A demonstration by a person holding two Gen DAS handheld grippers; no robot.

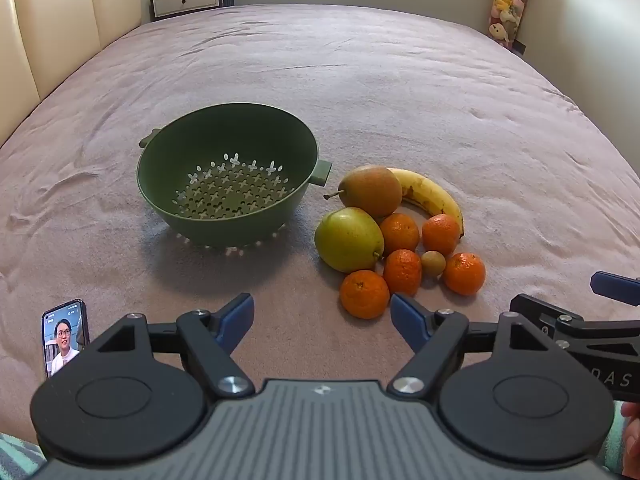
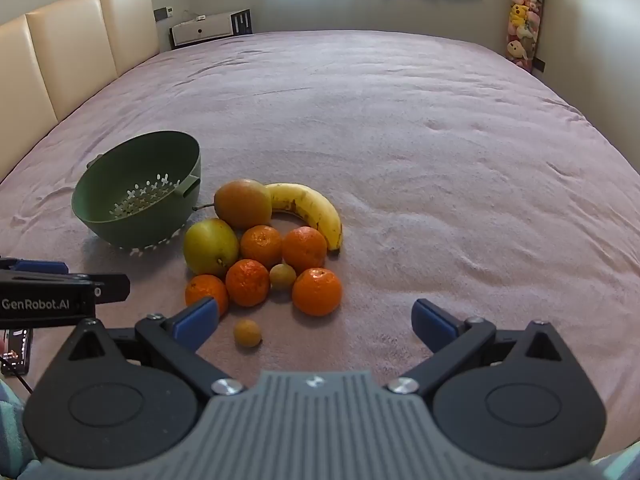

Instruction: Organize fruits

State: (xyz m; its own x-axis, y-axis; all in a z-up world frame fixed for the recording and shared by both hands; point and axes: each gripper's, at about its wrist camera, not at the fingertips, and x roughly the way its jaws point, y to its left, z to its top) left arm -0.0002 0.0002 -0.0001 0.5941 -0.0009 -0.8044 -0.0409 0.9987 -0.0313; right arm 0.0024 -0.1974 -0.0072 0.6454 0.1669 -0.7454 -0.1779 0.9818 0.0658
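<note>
Left claw: my left gripper (image 1: pixel 322 318) is spread as wide as it goes, nothing between the blue pads, tilted down at the bed.
Right claw: my right gripper (image 2: pixel 316 326) is likewise fully spread and empty, also tilted down.
Fruit pile: the cluster sits on the bedspread (image 2: pixel 400 120) ahead of both claws: a green pear (image 2: pixel 210 246), a brown pear (image 2: pixel 242 203), a banana (image 2: pixel 308 206), five mandarins and a small round tan fruit (image 2: pixel 283 276) wedged among them.
Stray piece: a second small tan fruit (image 2: pixel 247 333) lies apart from the pile, just ahead of my right claw, nearer its left finger than its right.
Nearest to left claw: one mandarin (image 1: pixel 364 294) lies ahead and a little right of my centre line, close to my right pad.
Key relation: the pile is straight ahead of my right claw and off to the right of my left, so I judge the right hand is better placed for the fruit.
Colander: the green colander (image 1: pixel 160 184) stands empty left of the pile, tipped toward me, its handle close to the brown pear; it is dead ahead of my left claw.
Banana axis: it curves from behind the brown pear round the pile's far right side.
Packing: the fruits press together, so fingers have little room between them; outer pieces are easier.
Open room: bare bedspread to the right and beyond.
Edges: a phone (image 1: pixel 64 336) lies near my left claw; I cannot tell whether the bed's edge is close below me.
</note>
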